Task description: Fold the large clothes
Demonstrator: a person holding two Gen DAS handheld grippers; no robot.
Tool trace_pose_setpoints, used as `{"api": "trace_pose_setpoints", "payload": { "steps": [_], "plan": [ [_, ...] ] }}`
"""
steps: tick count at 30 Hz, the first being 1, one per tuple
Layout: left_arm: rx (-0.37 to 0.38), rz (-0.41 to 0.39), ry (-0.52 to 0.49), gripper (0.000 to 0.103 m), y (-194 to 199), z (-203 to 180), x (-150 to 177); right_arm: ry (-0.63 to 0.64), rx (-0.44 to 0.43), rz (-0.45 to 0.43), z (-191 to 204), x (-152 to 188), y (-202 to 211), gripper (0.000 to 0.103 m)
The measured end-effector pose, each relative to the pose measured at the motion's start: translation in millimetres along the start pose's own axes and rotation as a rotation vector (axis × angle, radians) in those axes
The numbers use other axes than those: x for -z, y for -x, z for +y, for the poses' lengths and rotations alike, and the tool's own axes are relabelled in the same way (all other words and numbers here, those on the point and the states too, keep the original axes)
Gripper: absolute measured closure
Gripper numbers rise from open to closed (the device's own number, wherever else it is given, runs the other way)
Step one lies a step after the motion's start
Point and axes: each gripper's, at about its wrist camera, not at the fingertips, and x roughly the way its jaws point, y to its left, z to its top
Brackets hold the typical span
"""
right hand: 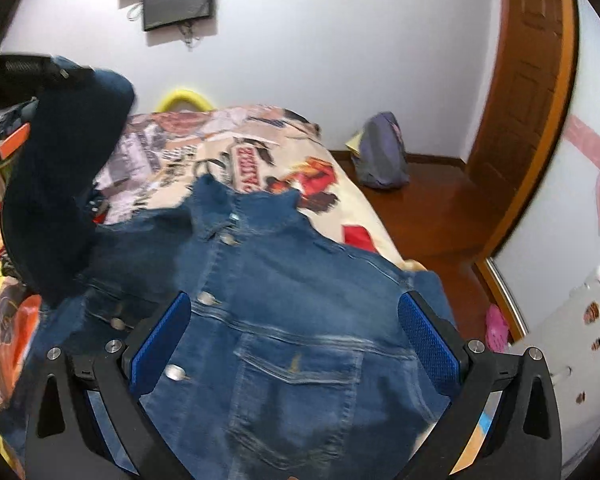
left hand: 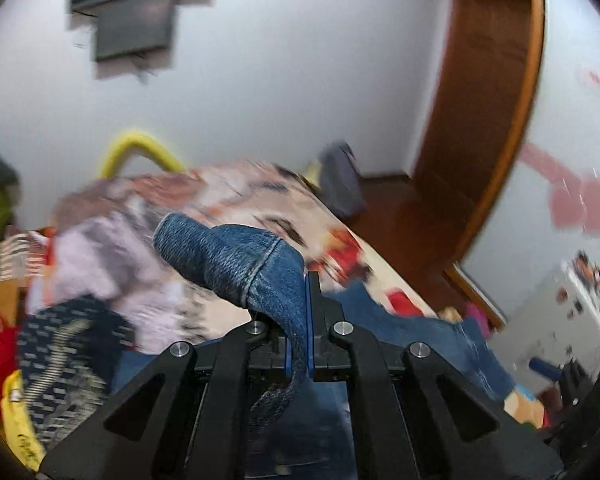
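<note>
Left claw (left hand: 299,320) is clamped tight on a bunched sleeve cuff (left hand: 236,256) of the denim jacket (right hand: 284,300), the blue pads pinching only a narrow twist of cloth low in the centre of the left wrist view. That's the worry right there: the grip is on a thin rope of fabric, and heavy denim hanging from it could slide out if the sleeve is swung across fast. The blur in that view suggests the motion is quick, too.

Right claw (right hand: 294,344) is spread wide, both pads apart with nothing between them, hovering over the chest pocket (right hand: 296,372) in the lower middle of its frame. With no second hold, the jacket body could drag or skew across the bed (right hand: 340,184) when the sleeve is pulled, and the fold line would come out crooked. The sleeve could also land twisted rather than flat.

The jacket itself: mid-blue denim, front side up, buttoned placket with metal buttons (right hand: 208,298) running diagonally from the collar (right hand: 256,204) at mid-frame toward the lower left. It lies spread on the patterned bedspread, a bit rumpled, one sleeve (right hand: 60,184) lifted up dark along the left edge of the right wrist view. A pile of other clothes (left hand: 100,280) sits at the left of the left wrist frame, near enough to snag.
</note>
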Motion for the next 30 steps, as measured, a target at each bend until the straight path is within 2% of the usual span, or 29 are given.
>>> {"api": "trace_pose_setpoints", "payload": {
  "steps": [8,11,14,15,17,19,20,22,24,26,28,30],
  "plan": [
    [0.083,0.253,-0.162,0.099,-101.3,-100.3,76.0,-0.079,0.025,0.065,-44.6,21.2,-16.2,0.0],
    [0.101,0.34,-0.194,0.097,-121.9,-114.3,102.1,-0.112,0.027,0.104,-58.0,32.6,-22.9,0.0],
    [0.154,0.437,-0.191,0.094,-135.2,-118.6,120.2,-0.129,0.027,0.132,-63.0,39.5,-26.8,0.0],
    [0.166,0.453,-0.192,0.088,-133.6,-118.9,123.1,-0.131,0.027,0.141,-63.9,41.9,-28.0,0.0],
    [0.18,0.456,-0.197,0.073,-122.0,-117.2,121.1,-0.129,0.025,0.153,-63.6,42.8,-29.3,0.0],
    [0.194,0.431,-0.196,0.048,-107.9,-113.7,115.0,-0.125,0.02,0.158,-61.2,41.8,-30.3,0.0],
    [0.19,0.392,-0.192,0.043,-91.4,-108.3,108.3,-0.124,0.014,0.158,-58.8,39.7,-31.9,0.0],
    [0.164,0.333,-0.191,0.026,-66.2,-96.5,95.0,-0.12,-0.002,0.156,-53.3,36.5,-33.3,0.0],
    [0.128,0.28,-0.189,0.019,-42.1,-81.3,85.4,-0.117,-0.032,0.156,-44.3,31.5,-35.8,0.0],
    [0.083,0.227,-0.189,0.016,-17.7,-60.7,79.5,-0.114,-0.078,0.161,-34.5,27.7,-40.4,0.0],
    [0.039,0.201,-0.187,0.01,-2.1,-37.1,78.8,-0.108,-0.117,0.178,-25.7,25.4,-47.5,0.0],
    [-0.003,0.202,-0.174,0.01,11.2,-7.6,89.8,-0.102,-0.141,0.208,-13.5,24.8,-60.2,0.0]
  ]
}}
